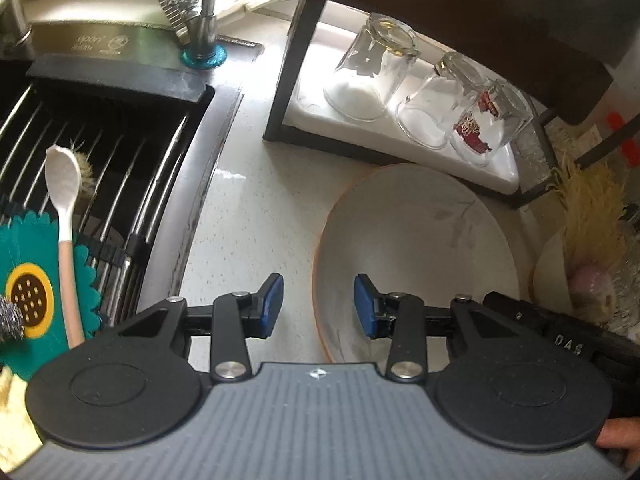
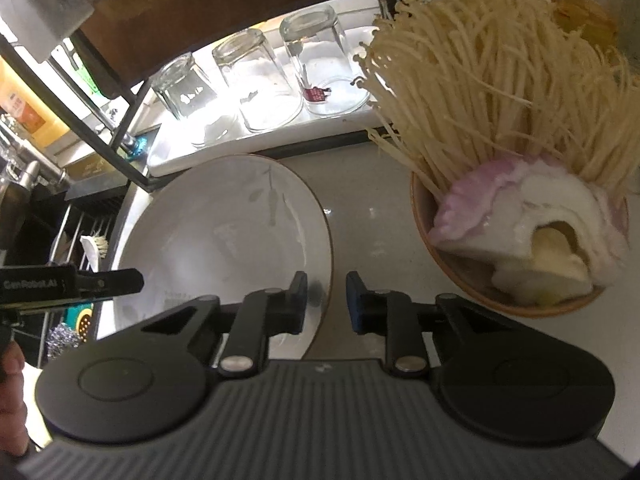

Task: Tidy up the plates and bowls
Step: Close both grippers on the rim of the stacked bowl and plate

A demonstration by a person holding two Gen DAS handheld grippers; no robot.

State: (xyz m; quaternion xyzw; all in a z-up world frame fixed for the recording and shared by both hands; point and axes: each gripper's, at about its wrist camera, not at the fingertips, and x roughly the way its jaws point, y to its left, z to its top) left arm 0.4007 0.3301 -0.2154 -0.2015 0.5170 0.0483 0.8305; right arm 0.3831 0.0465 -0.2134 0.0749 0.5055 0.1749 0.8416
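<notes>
A white plate (image 1: 416,248) (image 2: 224,232) with a brown rim and a faint leaf print lies on the pale counter. In the left wrist view my left gripper (image 1: 319,306) straddles the plate's left rim, its blue pads well apart and touching nothing. In the right wrist view my right gripper (image 2: 327,300) straddles the right rim, with a narrow gap left on each side of the edge. To the right stands a brown bowl (image 2: 516,307) (image 1: 550,276) filled with enoki mushrooms (image 2: 480,80) and pale pink and white food.
Three upturned glasses (image 1: 372,68) (image 2: 256,80) stand on a white tray (image 1: 500,168) under a black rack behind the plate. On the left is a sink (image 1: 176,184) with a wire rack, a white spoon (image 1: 64,208), a green sunflower mat, a steel scourer and a tap (image 1: 206,12).
</notes>
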